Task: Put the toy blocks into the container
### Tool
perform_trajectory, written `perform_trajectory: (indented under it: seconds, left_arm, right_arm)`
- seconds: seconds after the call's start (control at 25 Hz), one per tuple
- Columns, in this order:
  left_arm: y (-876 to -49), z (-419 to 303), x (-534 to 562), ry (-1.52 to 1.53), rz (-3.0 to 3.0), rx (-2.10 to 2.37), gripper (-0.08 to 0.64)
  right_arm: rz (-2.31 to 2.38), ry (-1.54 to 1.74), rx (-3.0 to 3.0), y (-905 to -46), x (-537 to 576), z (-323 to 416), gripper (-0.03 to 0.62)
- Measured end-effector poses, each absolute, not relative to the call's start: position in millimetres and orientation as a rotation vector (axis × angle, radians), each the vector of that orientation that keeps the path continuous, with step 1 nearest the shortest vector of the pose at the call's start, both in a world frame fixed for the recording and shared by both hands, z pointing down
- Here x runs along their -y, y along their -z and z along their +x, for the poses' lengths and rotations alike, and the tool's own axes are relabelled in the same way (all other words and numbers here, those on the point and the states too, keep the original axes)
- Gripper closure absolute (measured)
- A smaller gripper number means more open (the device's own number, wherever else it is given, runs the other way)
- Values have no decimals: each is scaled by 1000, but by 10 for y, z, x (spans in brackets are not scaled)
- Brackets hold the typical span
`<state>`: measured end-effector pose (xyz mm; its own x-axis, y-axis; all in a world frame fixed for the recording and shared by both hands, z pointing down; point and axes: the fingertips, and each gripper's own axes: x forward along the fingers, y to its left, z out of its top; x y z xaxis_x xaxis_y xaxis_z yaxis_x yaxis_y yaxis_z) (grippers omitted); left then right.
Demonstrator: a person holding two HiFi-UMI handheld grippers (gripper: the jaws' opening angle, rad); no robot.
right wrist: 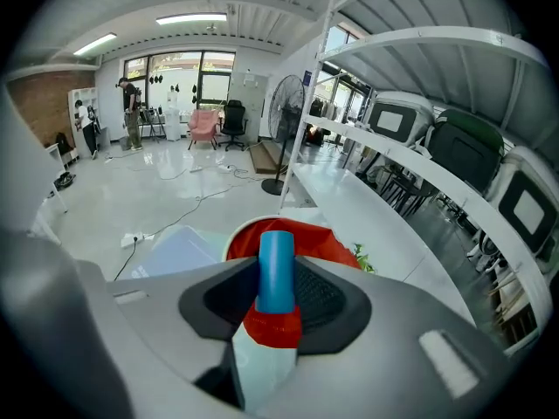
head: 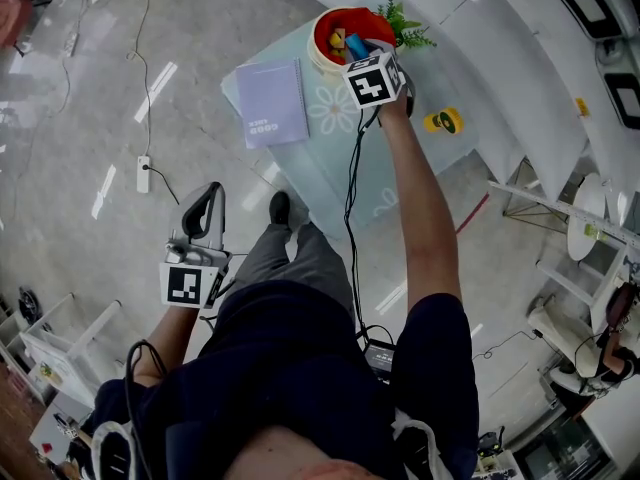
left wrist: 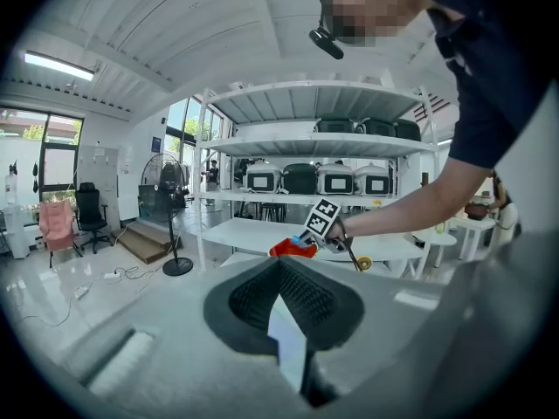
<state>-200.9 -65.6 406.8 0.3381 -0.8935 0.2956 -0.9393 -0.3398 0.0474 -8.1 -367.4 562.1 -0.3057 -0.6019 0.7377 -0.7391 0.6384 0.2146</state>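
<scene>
Right gripper (right wrist: 278,279) clamps blue block (right wrist: 277,253) above the container (right wrist: 328,238); left gripper (left wrist: 282,271) closed, empty, well away from it.

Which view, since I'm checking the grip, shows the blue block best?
Right gripper view: the blue block sits central, clamped in the right gripper above the red container. The head view shows only a sliver; the left gripper view, a distant speck.

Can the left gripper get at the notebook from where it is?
Probably yes, with a forward reach: the left gripper hangs empty by the hip, nothing lies between it and the notebook, and the right gripper holds a block aside, over the container.
</scene>
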Motion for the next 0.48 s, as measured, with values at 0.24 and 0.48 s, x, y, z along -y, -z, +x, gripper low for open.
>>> perform_trajectory:
  seconds: [0.24, 0.48]
  left_arm:
    - [-4077, -2046, 654, -326, 2380, 1675, 558]
    - [-4098, -2115, 640, -336, 2356, 1686, 558]
  right_arm:
    - [1018, -197, 1990, -5736, 3787, -124, 465]
    - [996, -197, 1968, -5836, 3864, -170, 462]
